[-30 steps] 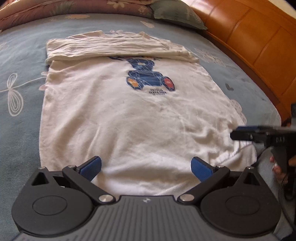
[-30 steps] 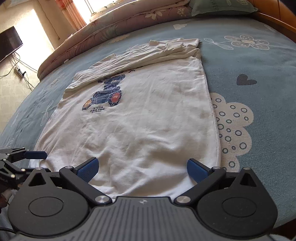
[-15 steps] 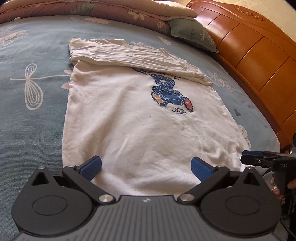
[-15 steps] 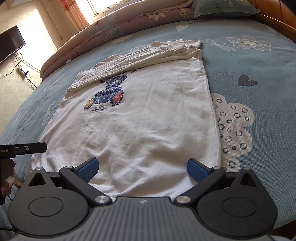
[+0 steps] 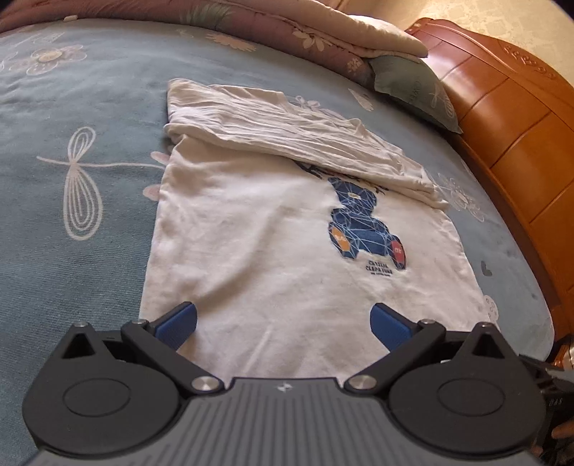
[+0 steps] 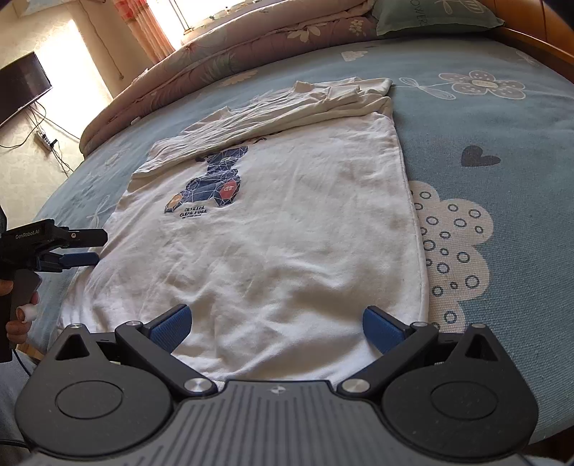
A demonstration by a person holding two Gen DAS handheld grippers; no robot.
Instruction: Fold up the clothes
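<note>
A white T-shirt (image 5: 272, 247) with a blue bear print (image 5: 362, 229) lies flat on the blue bedspread, its far end folded over into a wrinkled band (image 5: 287, 129). My left gripper (image 5: 283, 322) is open above the shirt's near hem, at its left corner. In the right wrist view the same T-shirt (image 6: 287, 229) spreads ahead, and my right gripper (image 6: 274, 324) stands open over the hem near the right corner. The left gripper (image 6: 80, 247) shows there from the side at the shirt's left edge, held by a hand (image 6: 18, 315). Nothing is between either pair of fingers.
The blue bedspread (image 5: 71, 150) has flower and dragonfly patterns. A rolled quilt (image 5: 251, 32) and a green pillow (image 5: 416, 93) lie at the far side, against an orange wooden headboard (image 5: 513, 118). A TV (image 6: 21, 86) and a power strip (image 6: 45, 139) are by the wall.
My left gripper has swung left and lifted its view, so the shirt now sits right of centre and the right gripper has slipped to the frame's corner. The right gripper has barely moved.
</note>
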